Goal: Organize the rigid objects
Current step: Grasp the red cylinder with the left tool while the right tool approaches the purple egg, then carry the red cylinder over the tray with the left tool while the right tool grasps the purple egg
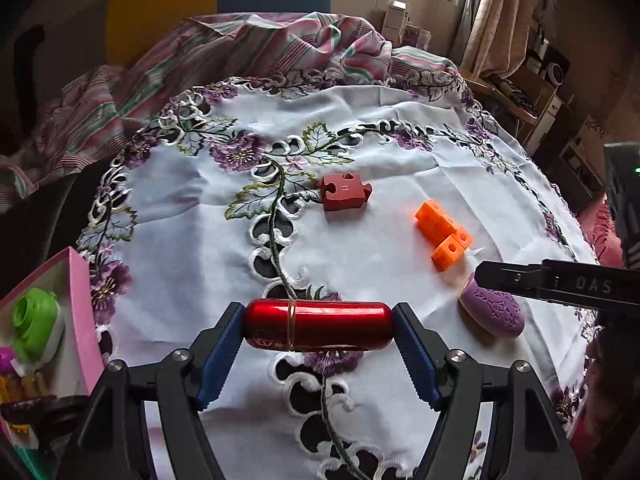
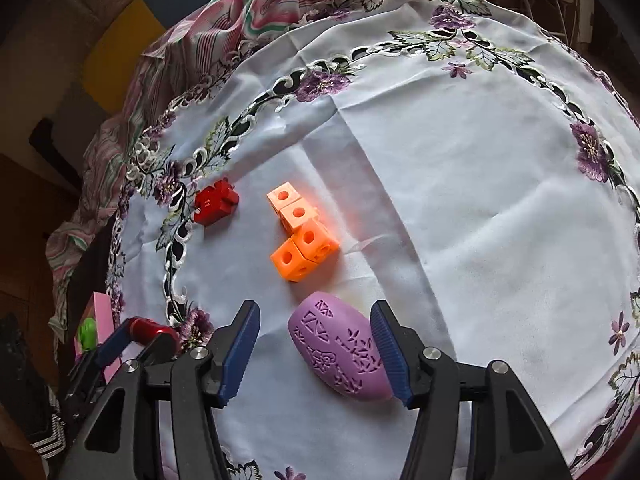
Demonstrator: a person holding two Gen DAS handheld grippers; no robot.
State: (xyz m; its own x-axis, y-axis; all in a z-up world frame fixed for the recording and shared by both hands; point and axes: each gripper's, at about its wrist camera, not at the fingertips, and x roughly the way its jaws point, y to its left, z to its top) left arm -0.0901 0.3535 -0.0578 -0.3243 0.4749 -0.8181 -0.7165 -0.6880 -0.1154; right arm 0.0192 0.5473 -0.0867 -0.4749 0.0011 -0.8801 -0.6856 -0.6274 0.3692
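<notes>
My left gripper [image 1: 319, 330] is shut on a shiny red metal capsule [image 1: 318, 330], held crosswise by its ends just above the white embroidered cloth [image 1: 360, 256]. My right gripper [image 2: 316, 354] is open around a purple carved oval block [image 2: 340, 354] lying on the cloth; the block sits against the right finger, with a gap to the left one. The purple block [image 1: 494, 310] also shows in the left wrist view under the right gripper's finger. An orange block of linked holed cubes [image 2: 302, 238] and a dark red puzzle-shaped block [image 2: 216, 202] lie farther out.
A pink box [image 1: 80, 308] at the left edge holds a green round piece [image 1: 34, 320] and other small items. A striped pink cloth [image 1: 248, 48] is bunched at the far side of the table. Furniture and shelves stand at the right.
</notes>
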